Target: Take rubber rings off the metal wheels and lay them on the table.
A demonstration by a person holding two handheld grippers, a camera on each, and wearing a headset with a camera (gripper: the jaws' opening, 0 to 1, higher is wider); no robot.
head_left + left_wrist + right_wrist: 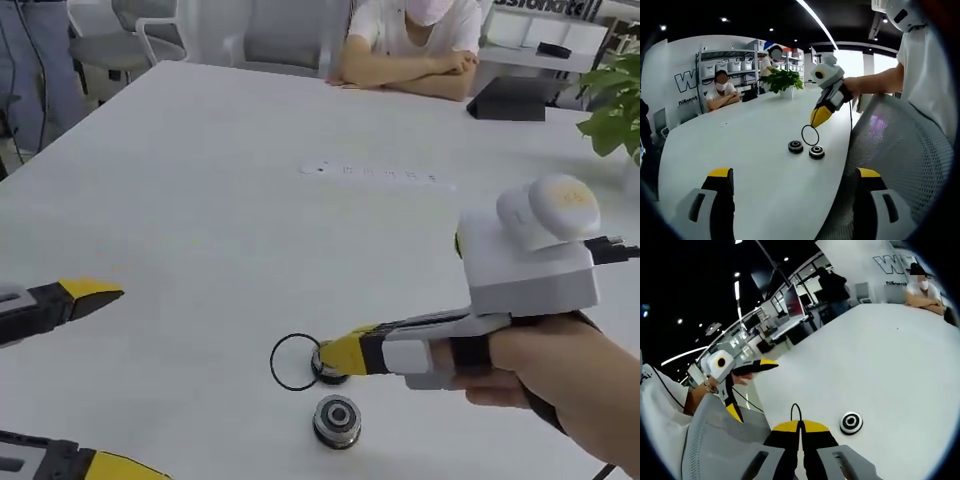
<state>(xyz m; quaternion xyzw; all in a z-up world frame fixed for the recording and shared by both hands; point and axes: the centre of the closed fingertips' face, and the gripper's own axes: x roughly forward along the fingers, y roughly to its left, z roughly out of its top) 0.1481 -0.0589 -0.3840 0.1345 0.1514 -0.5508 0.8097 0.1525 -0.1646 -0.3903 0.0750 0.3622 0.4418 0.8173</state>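
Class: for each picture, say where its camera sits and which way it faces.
Head view: on the person's head, looking down at the table; right gripper and hand show.
Left gripper view: on the left gripper, facing the right gripper across the table; own open jaws below.
Right gripper view: looks along its shut jaws pinching the rubber ring.
All share a metal wheel.
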